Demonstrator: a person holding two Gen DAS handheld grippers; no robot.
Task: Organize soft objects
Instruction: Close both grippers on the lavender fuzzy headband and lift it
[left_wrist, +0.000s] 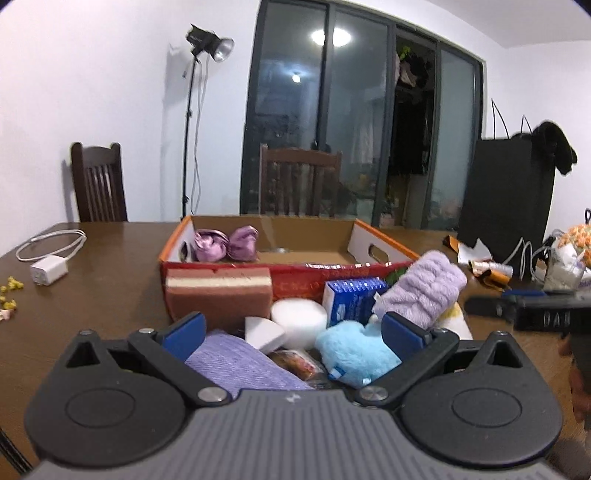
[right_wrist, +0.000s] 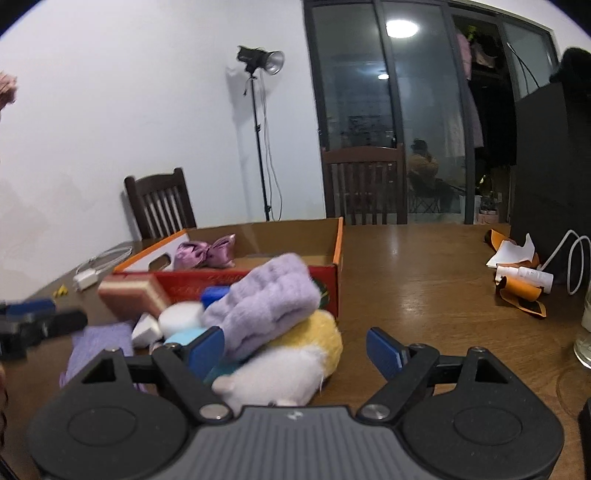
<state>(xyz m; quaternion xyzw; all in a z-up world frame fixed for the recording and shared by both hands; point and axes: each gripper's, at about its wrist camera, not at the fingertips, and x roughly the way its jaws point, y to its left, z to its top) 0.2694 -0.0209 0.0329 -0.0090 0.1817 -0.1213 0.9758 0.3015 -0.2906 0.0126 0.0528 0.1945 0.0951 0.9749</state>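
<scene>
A cardboard box with a red front stands on the wooden table and holds a purple satin bow. In front of it lies a pile: a brown layered sponge, a white round sponge, a white wedge sponge, a blue tissue pack, a fluffy lilac roll, a light blue plush and a purple cloth. My left gripper is open just above the pile. My right gripper is open over a yellow and white plush; the lilac roll rests on that plush.
A white charger with cable lies at the left. Orange and white wrappers and a small tube lie at the right, by a black bag and a glass. Chairs stand behind the table.
</scene>
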